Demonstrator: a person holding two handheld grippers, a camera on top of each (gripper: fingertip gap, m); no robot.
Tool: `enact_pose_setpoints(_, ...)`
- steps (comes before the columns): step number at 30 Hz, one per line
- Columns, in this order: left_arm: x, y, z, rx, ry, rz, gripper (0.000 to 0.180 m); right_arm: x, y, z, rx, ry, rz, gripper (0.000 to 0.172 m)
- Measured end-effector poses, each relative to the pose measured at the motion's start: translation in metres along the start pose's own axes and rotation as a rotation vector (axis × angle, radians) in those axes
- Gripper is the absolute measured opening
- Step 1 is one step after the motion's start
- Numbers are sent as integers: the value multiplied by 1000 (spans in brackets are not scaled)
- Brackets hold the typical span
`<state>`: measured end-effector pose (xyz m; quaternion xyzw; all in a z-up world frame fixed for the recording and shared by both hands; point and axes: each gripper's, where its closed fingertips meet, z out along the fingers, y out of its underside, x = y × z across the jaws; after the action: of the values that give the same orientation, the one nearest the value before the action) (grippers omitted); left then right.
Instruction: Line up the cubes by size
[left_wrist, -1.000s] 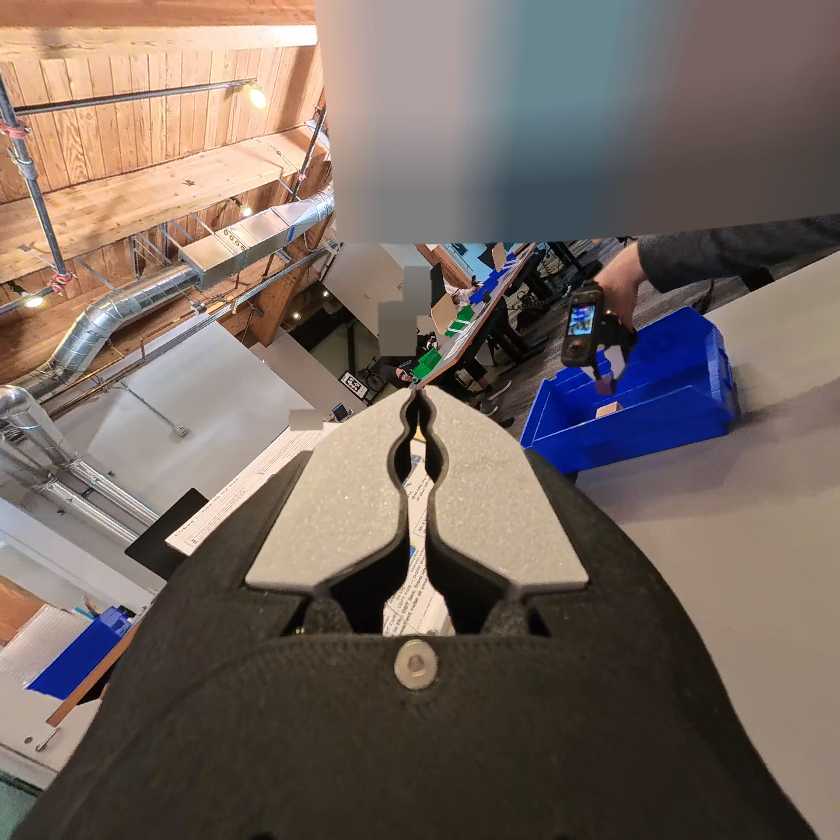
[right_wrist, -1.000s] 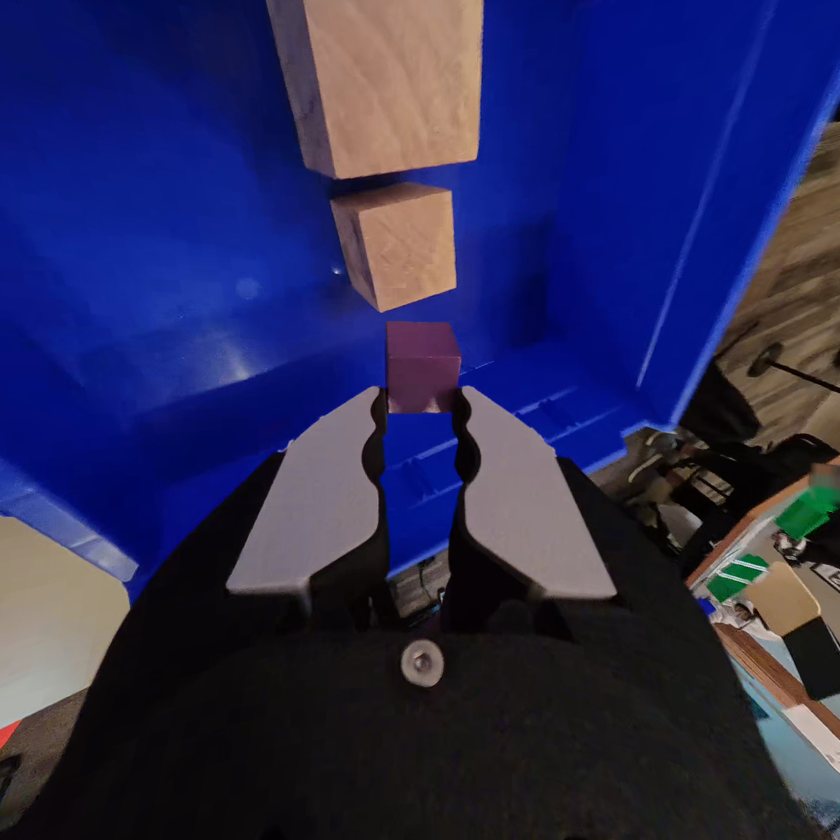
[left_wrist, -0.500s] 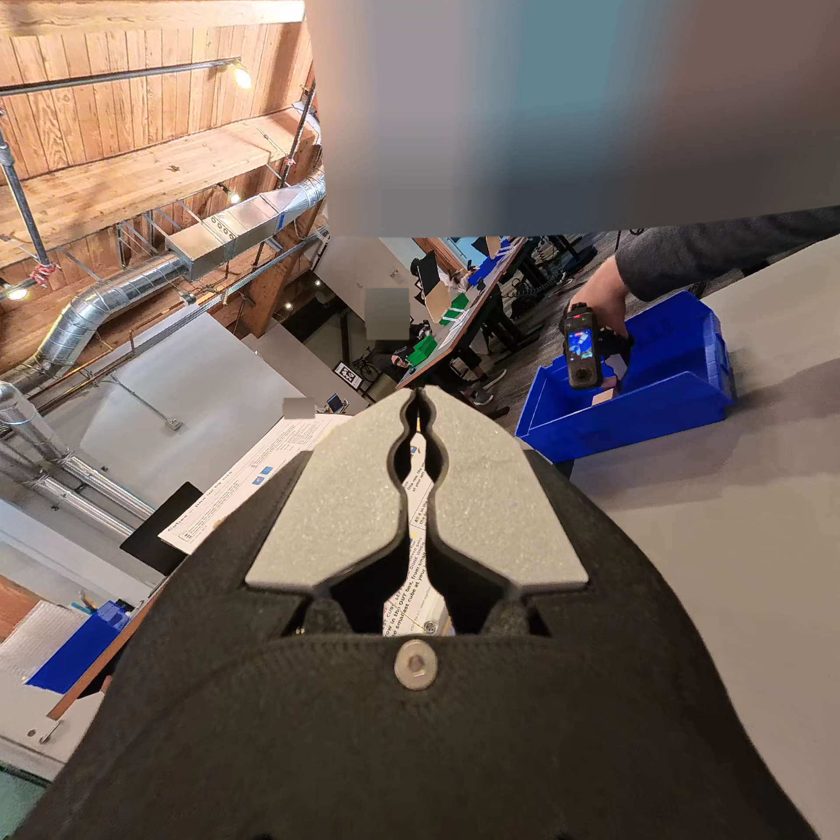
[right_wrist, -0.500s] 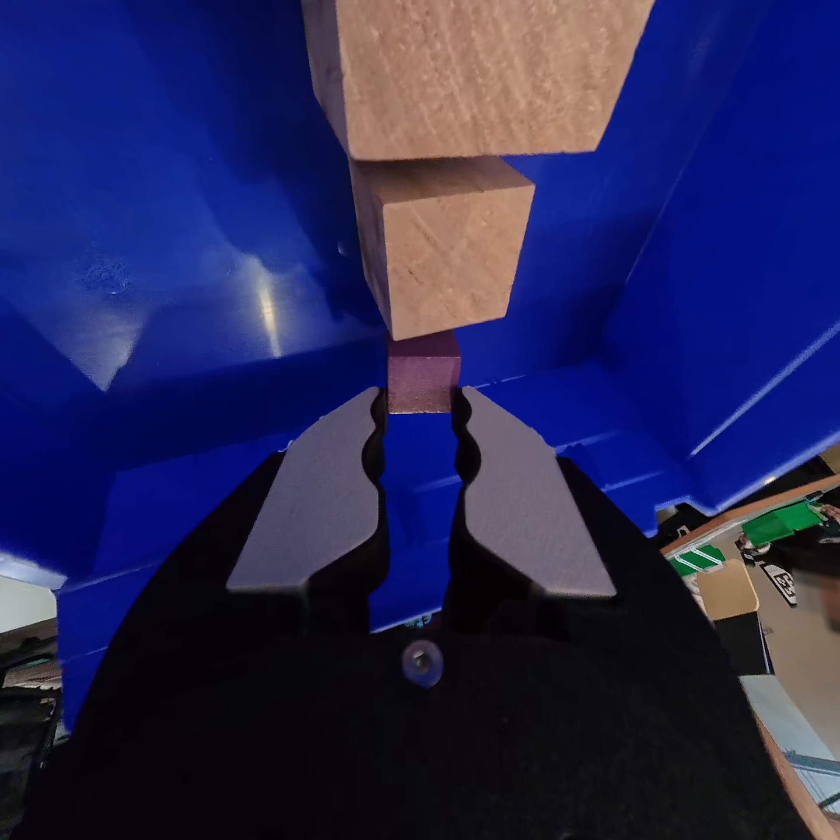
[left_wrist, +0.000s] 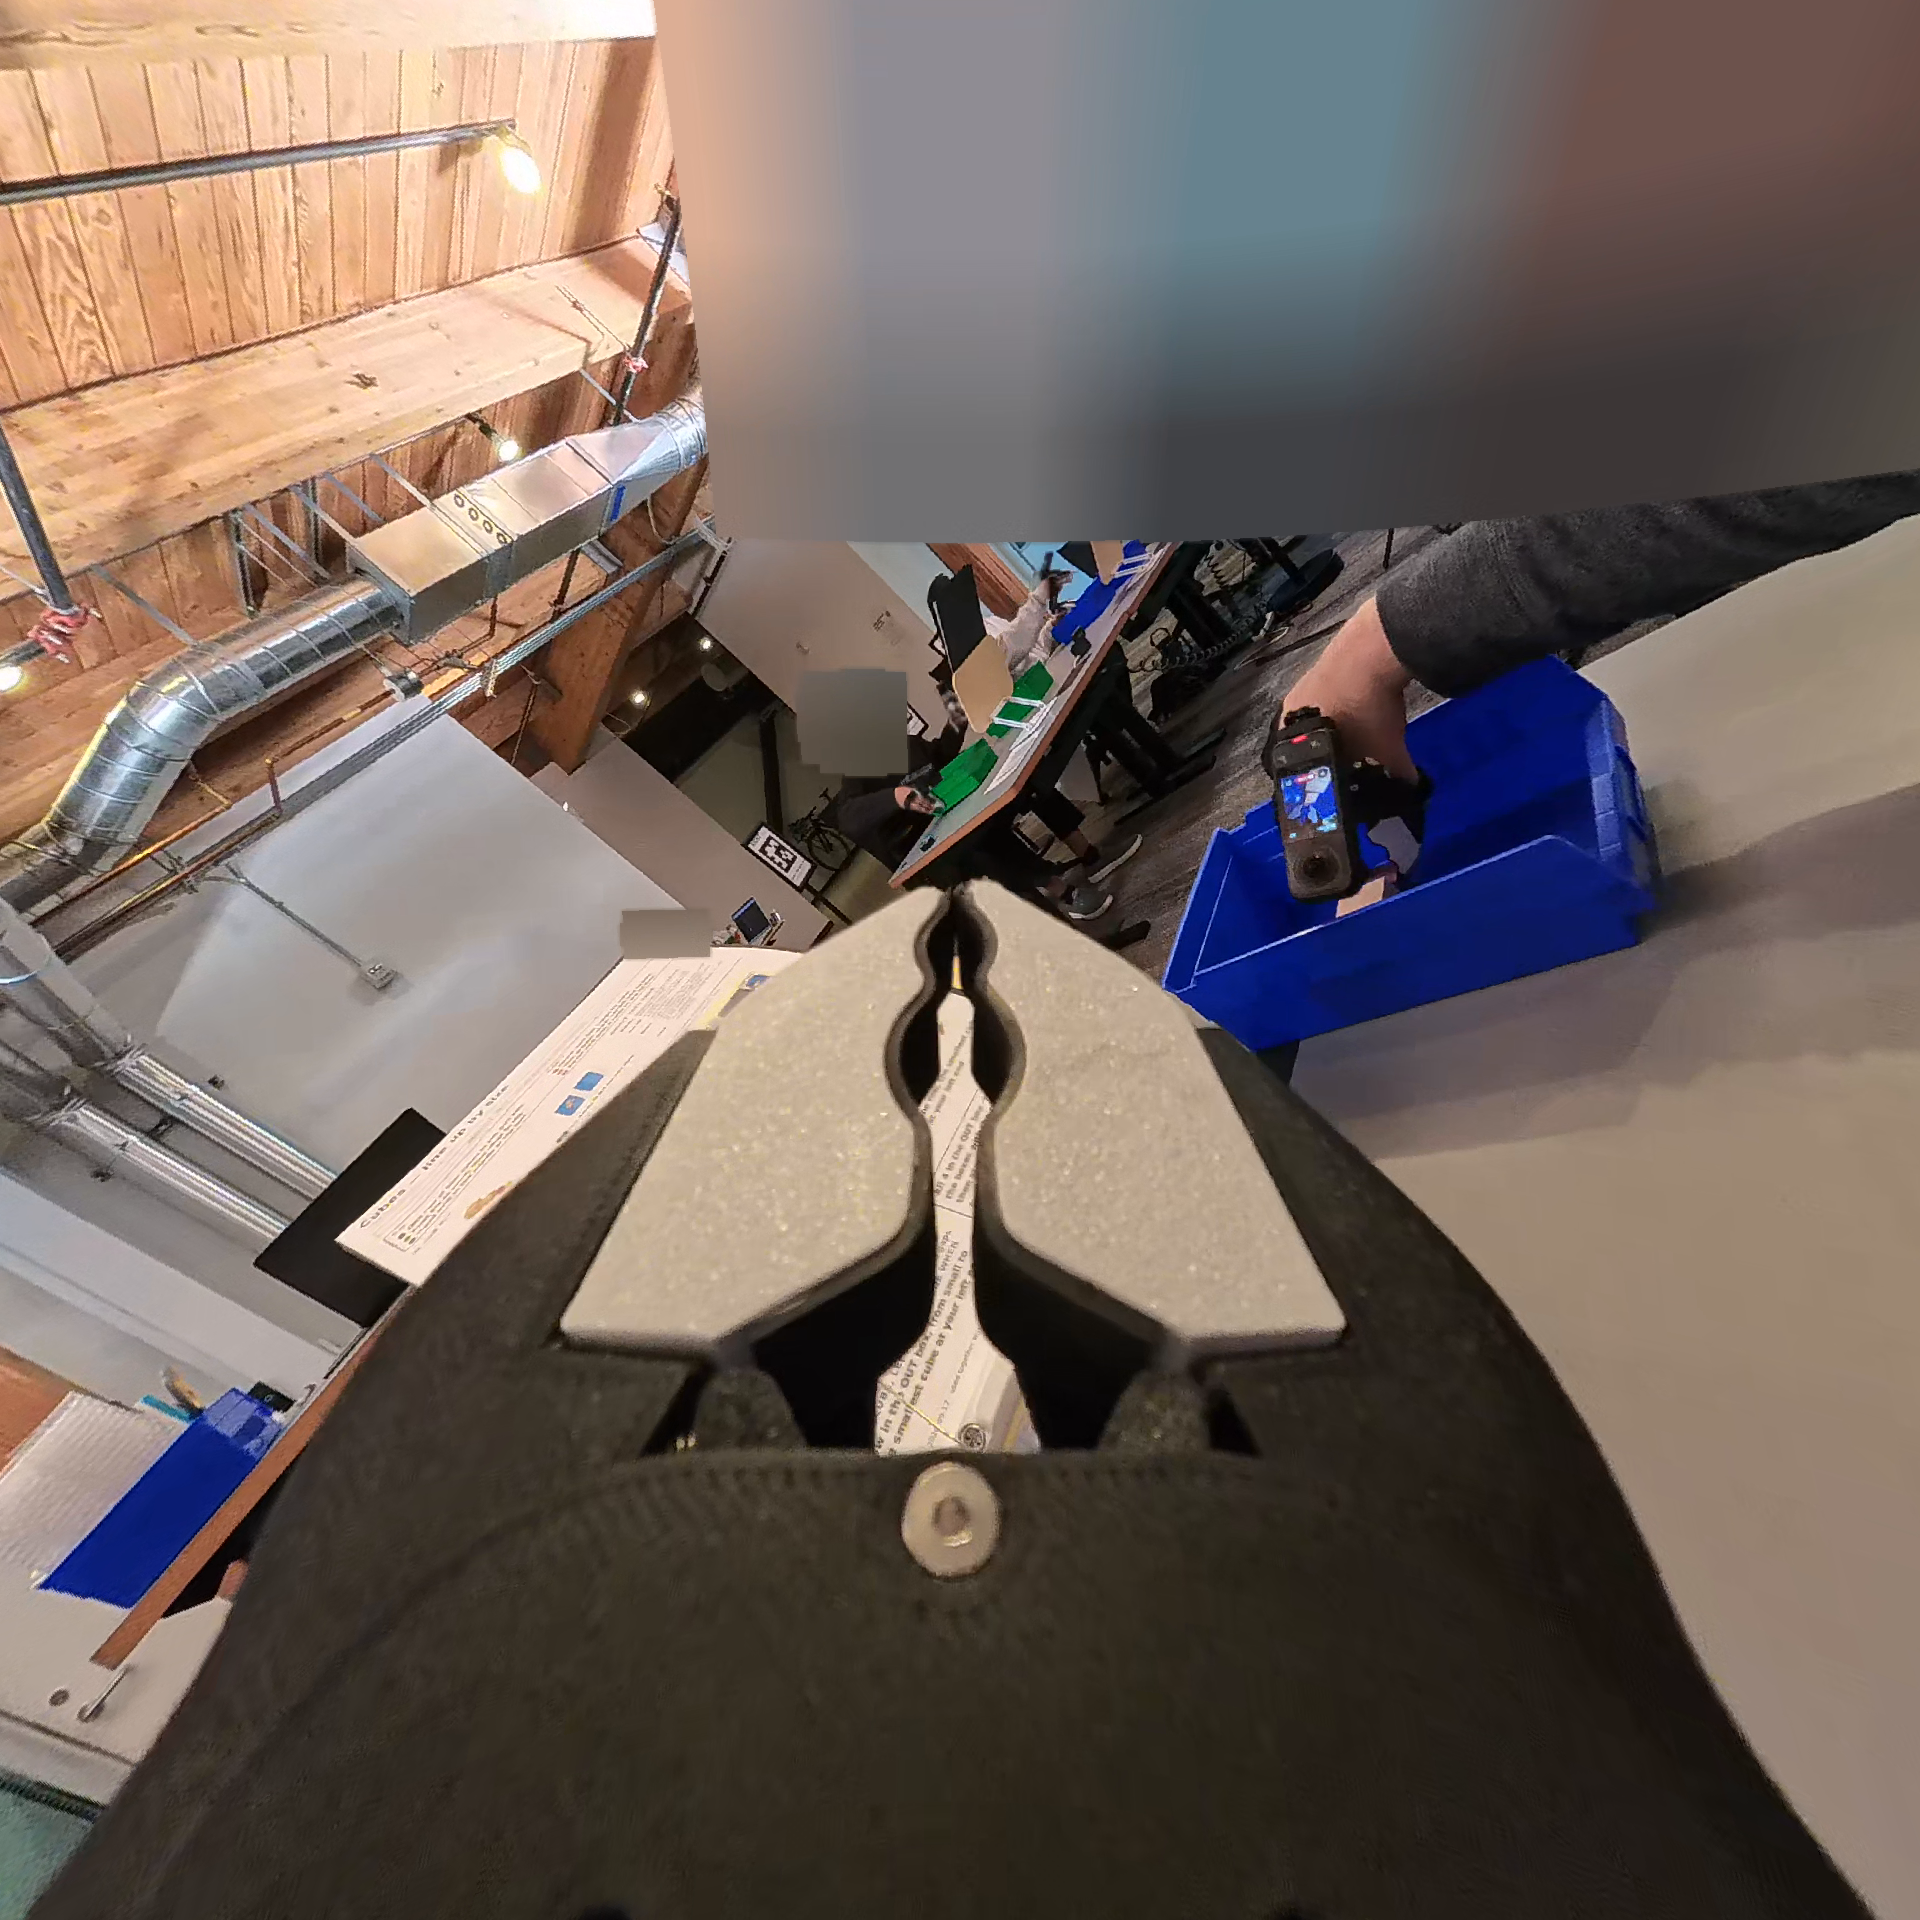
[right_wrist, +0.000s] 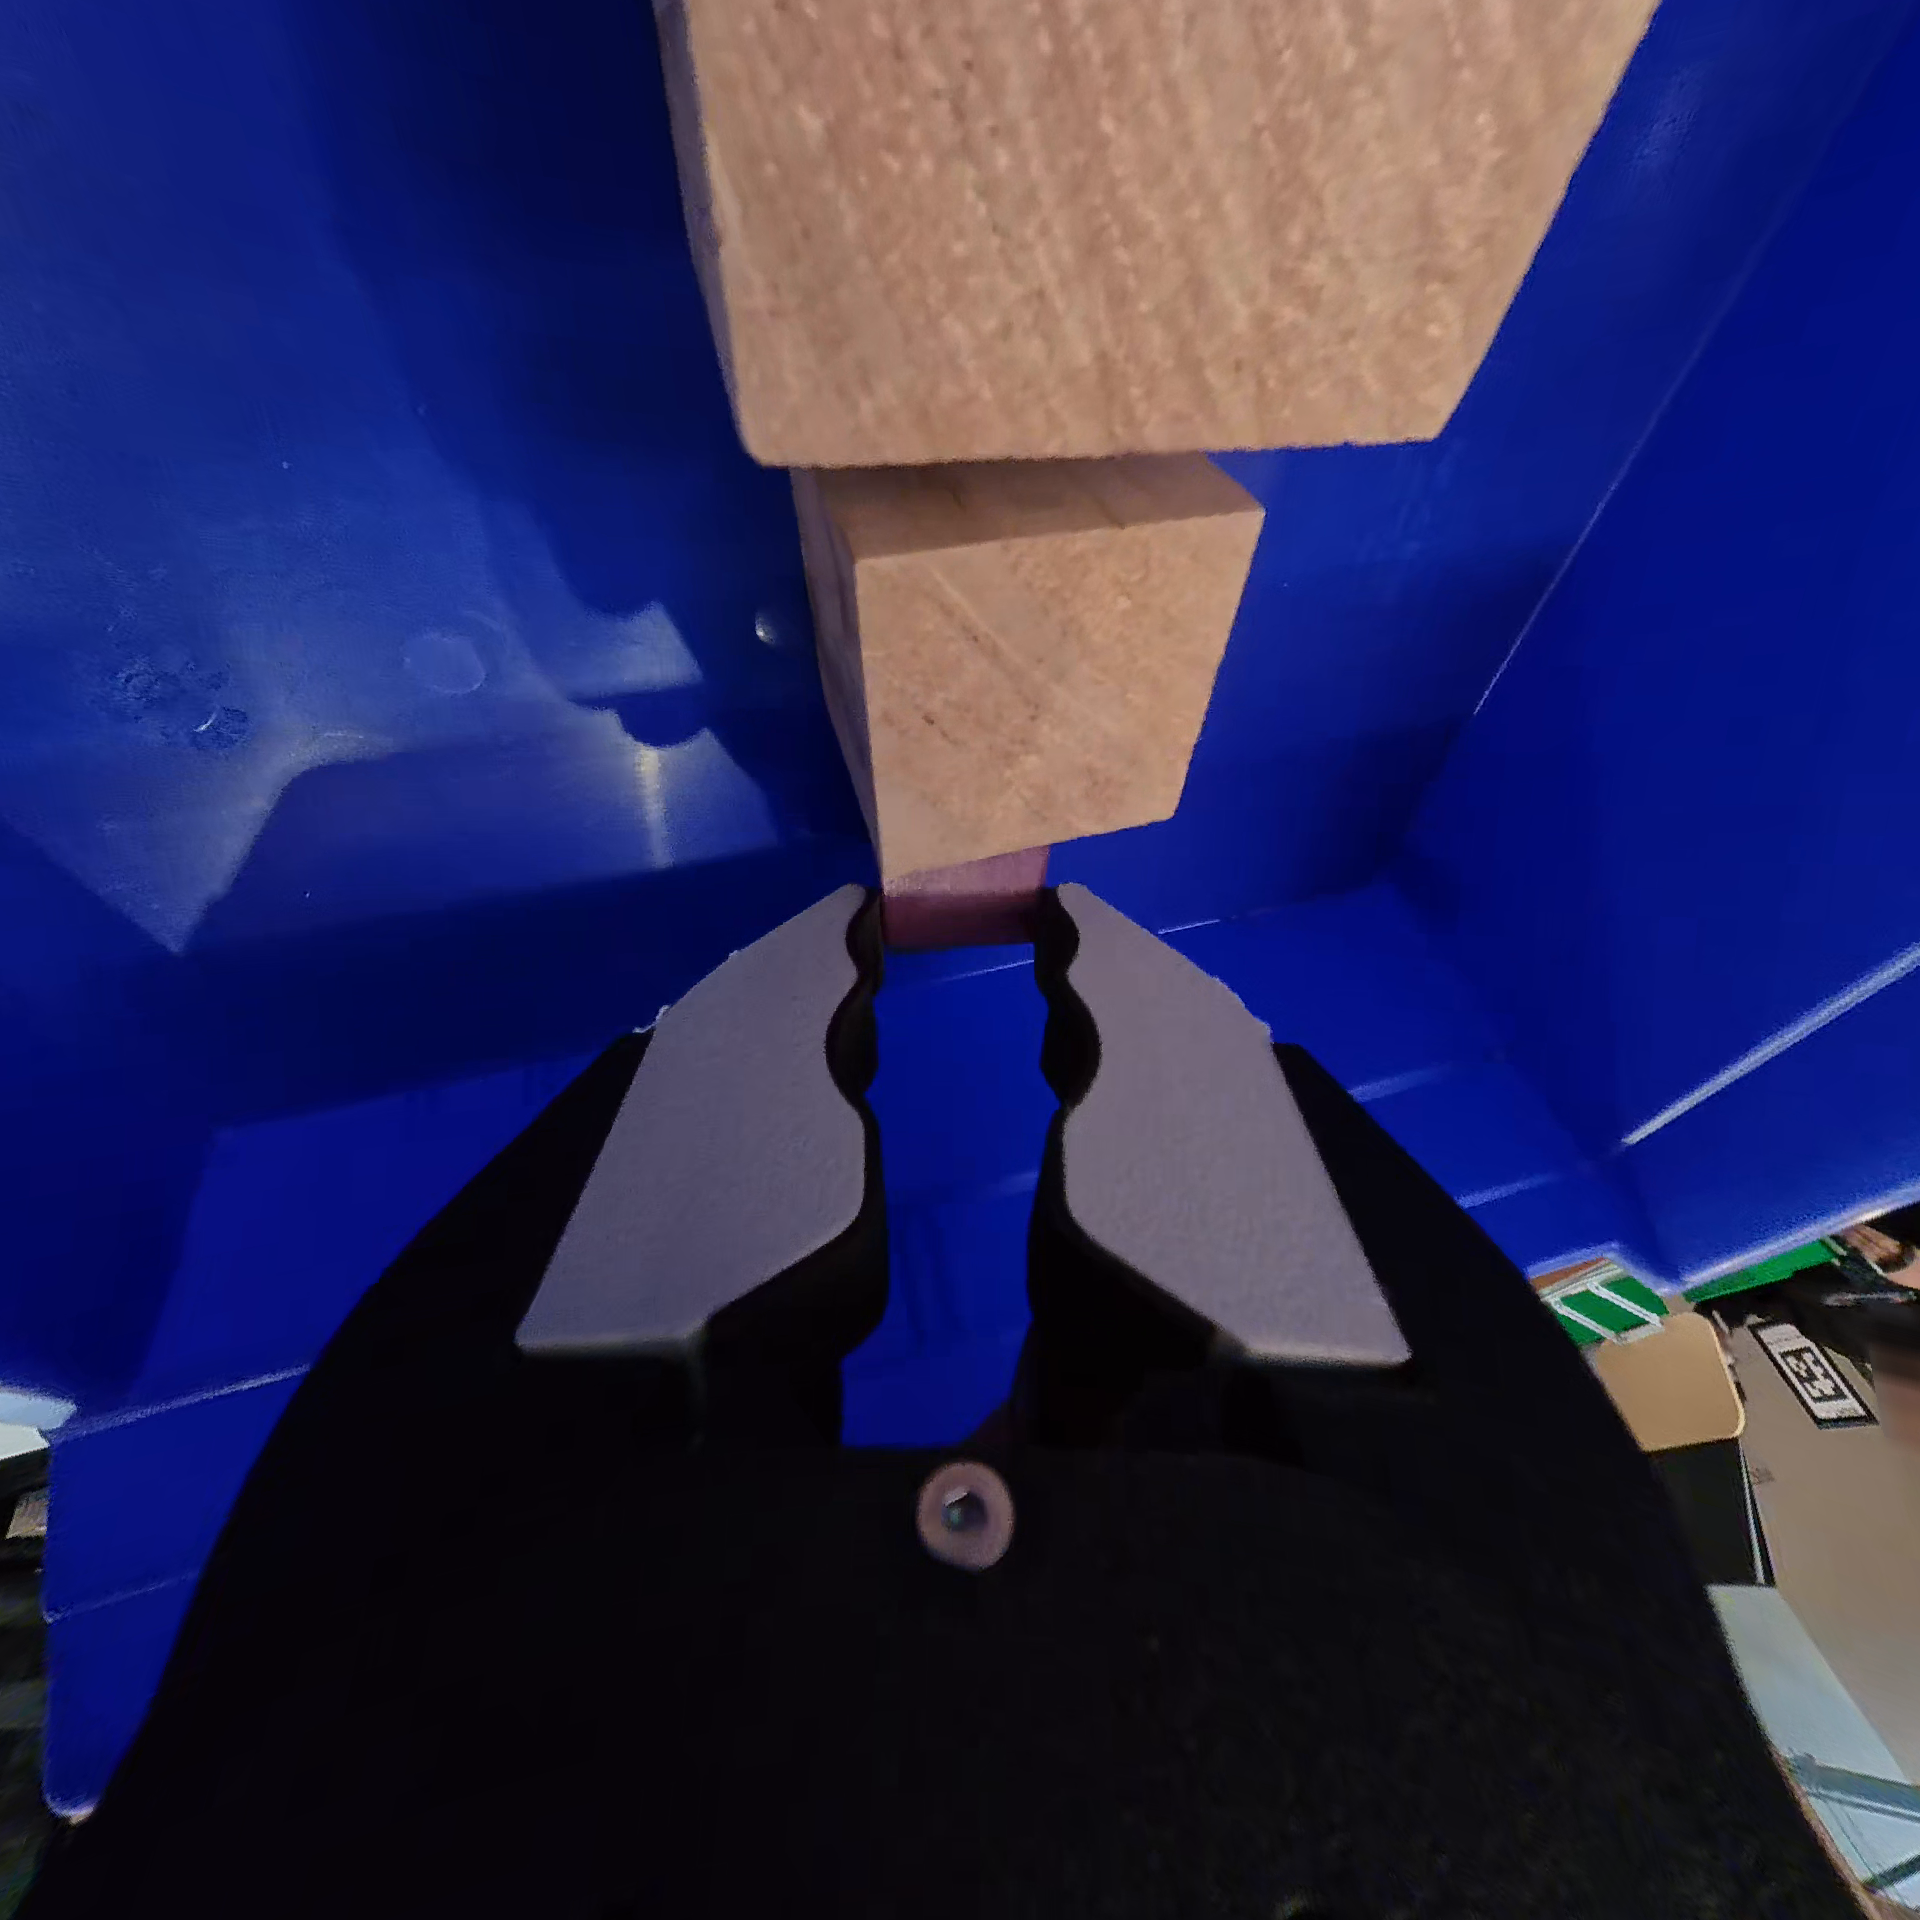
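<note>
1. Grey worktop (left_wrist: 1621, 1299) carries the deep blue plastic bin (left_wrist: 1455, 935), which sits at its far edge w/ the right gripper (left_wrist: 1392, 831) dipped inside. Bin walls likely serve to keep the row contained.
2. Large pale wooden cube (right_wrist: 1091, 208) lies on the bin floor at the far end of the row, probably as the big-end anchor.
3. Mid-size pale wooden cube (right_wrist: 1039, 686) sits just beside it, faces apparently touching, so the line reads descending toward the gripper.
4. Small purple cube (right_wrist: 961, 914) is pinched between the right gripper's (right_wrist: 961, 920) jaws, both pads on its sides, its far face right up against the mid cube. Looks like the placing step; whether it rests on the floor, can't tell.
5. Left gripper (left_wrist: 956, 902) is held off to the side, away from the bin, jaws pressed together on nothing, prob. just idle.
</note>
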<state>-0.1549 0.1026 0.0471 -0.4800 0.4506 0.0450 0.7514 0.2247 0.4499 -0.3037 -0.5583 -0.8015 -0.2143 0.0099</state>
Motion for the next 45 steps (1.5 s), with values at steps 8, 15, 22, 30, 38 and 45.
enact_pose_setpoints(8, 2, 2, 2, -20, 3, 15, 0, 8, 5, -24, 21, 58, 92, 42)
enact_pose_setpoints(15, -6, 4, 0, -47, -35, 1, 0, 29, -1, -147, 111, 457, 277, 34)
enact_pose_setpoints(22, -9, 7, 2, -118, -76, 5, 0, -12, -104, -277, 522, 727, 369, 28)
enact_pose_setpoints(30, -24, 25, 0, -171, -114, -88, 0, -45, -249, -390, 973, 738, 276, 27)
enact_pose_setpoints(38, -34, 40, 0, -210, -142, -164, 0, -59, -331, -469, 1262, 750, 180, 27)
enact_pose_setpoints(45, -35, 57, 6, -242, -140, -184, 0, -63, -350, -467, 1316, 747, 124, 27)
